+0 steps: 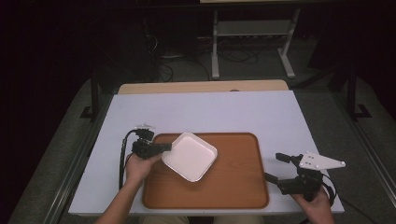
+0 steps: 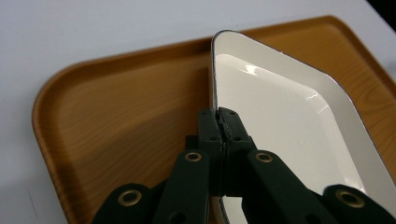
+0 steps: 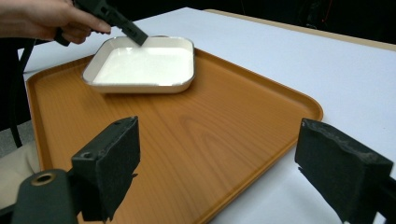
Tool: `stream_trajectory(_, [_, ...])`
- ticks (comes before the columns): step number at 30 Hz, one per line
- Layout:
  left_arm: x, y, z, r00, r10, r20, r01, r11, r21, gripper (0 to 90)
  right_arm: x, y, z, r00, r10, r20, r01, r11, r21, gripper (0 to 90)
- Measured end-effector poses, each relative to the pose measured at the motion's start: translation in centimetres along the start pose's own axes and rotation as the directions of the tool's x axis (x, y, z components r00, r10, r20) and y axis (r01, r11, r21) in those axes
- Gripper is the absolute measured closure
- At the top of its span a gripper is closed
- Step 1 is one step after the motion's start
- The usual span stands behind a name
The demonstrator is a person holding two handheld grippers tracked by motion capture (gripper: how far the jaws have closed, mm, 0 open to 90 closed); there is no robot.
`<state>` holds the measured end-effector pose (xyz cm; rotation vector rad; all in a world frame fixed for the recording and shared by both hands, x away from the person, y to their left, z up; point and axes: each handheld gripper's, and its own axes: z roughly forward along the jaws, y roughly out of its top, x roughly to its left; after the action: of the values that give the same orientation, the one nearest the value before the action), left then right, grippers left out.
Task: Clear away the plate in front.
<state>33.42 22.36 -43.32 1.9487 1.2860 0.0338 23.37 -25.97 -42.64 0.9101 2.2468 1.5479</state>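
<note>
I see the white square dish (image 1: 189,156) lying on the wooden tray (image 1: 233,186), in the tray's far-left part, turned cornerwise to the tray's edges. My left gripper (image 1: 166,147) reaches in over the tray's left rim, and in the left gripper view its jaws are pressed onto the dish's rim (image 2: 214,74), pinching it at the left corner. The left hand (image 1: 137,165) sits just outside the tray's left edge, on the white worktop (image 1: 210,112). The dish looks level in the right gripper view (image 3: 144,63), though I cannot tell whether its gripped side is lifted clear of the tray (image 3: 196,135). My right gripper (image 1: 273,168) is just off the tray's right edge, near its near-right corner, with jaws spread wide and nothing between them. The right hand (image 1: 315,198) holds it from the worktop's near edge.
</note>
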Motion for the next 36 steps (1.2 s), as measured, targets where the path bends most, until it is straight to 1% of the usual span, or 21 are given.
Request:
stream_trajectory(1, [0.0, -0.2, 0.0, 1.0000, -0.006, 0.000, 0.006, 1.0000, 0.001, 89.1, 0.0, 0.0, 0.0, 1.0000, 0.000, 0.000, 0.000, 1.000, 0.000, 13.3])
stream_trajectory(2, [0.0, -0.4, 0.0, 0.9997, -0.022, -0.012, 0.023, 0.9997, 0.009, 89.2, 0.0, 0.0, 0.0, 1.0000, 0.001, -0.001, -0.001, 1.000, 0.001, 13.4])
stream_trajectory(3, [-0.1, -0.6, 0.0, 0.9993, -0.021, -0.031, 0.022, 0.9997, 0.010, 89.2, 0.0, 0.0, 0.1, 1.0000, 0.000, -0.001, 0.000, 1.000, 0.002, 13.4])
stream_trajectory(4, [-0.3, -0.8, -0.1, 0.9983, -0.009, -0.058, 0.009, 0.9999, 0.012, 89.2, 0.0, 0.0, 0.1, 1.0000, 0.000, -0.001, 0.000, 1.000, 0.002, 13.4])
stream_trajectory(9, [-1.3, -2.3, -0.4, 0.9933, -0.042, -0.108, 0.041, 0.9991, -0.014, 88.4, 0.0, 0.0, 0.1, 1.0000, -0.001, 0.000, 0.001, 1.000, 0.005, 13.3])
stream_trajectory(10, [-1.5, -2.6, -0.4, 0.9925, -0.049, -0.112, 0.047, 0.9987, -0.018, 87.5, 0.0, 0.0, 0.1, 1.0000, -0.002, 0.000, 0.002, 1.000, 0.006, 13.4])
stream_trajectory(11, [-1.7, -2.8, -0.5, 0.9926, -0.058, -0.107, 0.057, 0.9983, -0.013, 83.4, 0.0, 0.0, 0.1, 1.0000, -0.003, -0.001, 0.003, 1.000, 0.005, 13.4])
stream_trajectory(12, [-1.9, -3.1, -0.5, 0.9926, -0.076, -0.095, 0.074, 0.9970, -0.019, 78.9, 0.0, 0.1, 0.1, 1.0000, -0.005, -0.001, 0.005, 1.000, 0.004, 13.3])
stream_trajectory(13, [-2.1, -3.4, -0.6, 0.9920, -0.092, -0.087, 0.089, 0.9956, -0.028, 72.3, 0.1, 0.1, 0.1, 1.0000, -0.005, -0.002, 0.005, 1.000, 0.003, 13.4])
stream_trajectory(14, [-2.3, -3.6, -0.7, 0.9929, -0.087, -0.081, 0.085, 0.9960, -0.030, 70.1, 0.1, 0.1, 0.1, 1.0000, -0.005, -0.002, 0.005, 1.000, 0.001, 13.3])
stream_trajectory(15, [-2.5, -3.8, -0.7, 0.9946, -0.074, -0.073, 0.073, 0.9971, -0.021, 69.5, 0.1, 0.1, 0.1, 1.0000, -0.005, -0.001, 0.005, 1.000, 0.001, 13.3])
stream_trajectory(18, [-2.9, -4.3, -1.0, 0.9959, -0.071, -0.057, 0.070, 0.9974, -0.020, 68.1, 0.1, 0.1, 0.1, 1.0000, -0.003, 0.001, 0.003, 1.000, 0.000, 13.4])
stream_trajectory(20, [-3.0, -4.6, -1.2, 0.9954, -0.082, -0.048, 0.081, 0.9964, -0.022, 65.7, 0.1, 0.1, 0.1, 1.0000, -0.003, 0.001, 0.003, 1.000, 0.001, 13.4])
stream_trajectory(22, [-3.2, -4.8, -1.4, 0.9960, -0.078, -0.044, 0.077, 0.9968, -0.019, 64.8, 0.1, 0.1, 0.1, 1.0000, -0.003, 0.002, 0.003, 1.000, 0.002, 13.4])
stream_trajectory(24, [-3.4, -5.0, -1.6, 0.9960, -0.081, -0.037, 0.081, 0.9965, -0.023, 62.5, 0.1, 0.1, 0.1, 1.0000, -0.002, 0.002, 0.002, 1.000, 0.002, 13.4])
stream_trajectory(28, [-3.9, -5.3, -1.8, 0.9979, -0.058, -0.030, 0.058, 0.9982, -0.014, 61.7, 0.1, 0.1, 0.1, 1.0000, 0.001, 0.005, -0.001, 1.000, 0.000, 13.3])
stream_trajectory(29, [-4.0, -5.4, -1.8, 0.9985, -0.038, -0.040, 0.038, 0.9993, -0.002, 61.7, 0.1, 0.1, 0.1, 1.0000, 0.001, 0.005, -0.001, 1.000, 0.000, 13.4])
stream_trajectory(30, [-4.1, -5.4, -1.7, 0.9985, -0.032, -0.043, 0.032, 0.9995, 0.002, 61.4, 0.1, 0.1, 0.1, 1.0000, 0.001, 0.005, -0.001, 1.000, 0.001, 13.4])
stream_trajectory(32, [-4.3, -5.5, -1.7, 0.9991, -0.028, -0.033, 0.029, 0.9996, 0.008, 60.6, 0.1, 0.1, 0.1, 1.0000, 0.000, 0.006, 0.000, 1.000, 0.002, 13.3])
stream_trajectory(34, [-4.6, -5.5, -1.7, 0.9992, -0.019, -0.035, 0.019, 0.9998, 0.007, 60.7, 0.2, 0.1, 0.1, 1.0000, 0.000, 0.006, 0.000, 1.000, 0.002, 13.4])
stream_trajectory(36, [-4.7, -5.6, -1.7, 0.9996, -0.014, -0.025, 0.014, 0.9998, 0.011, 60.8, 0.2, 0.1, 0.1, 1.0000, 0.000, 0.007, 0.000, 1.000, 0.002, 13.4])
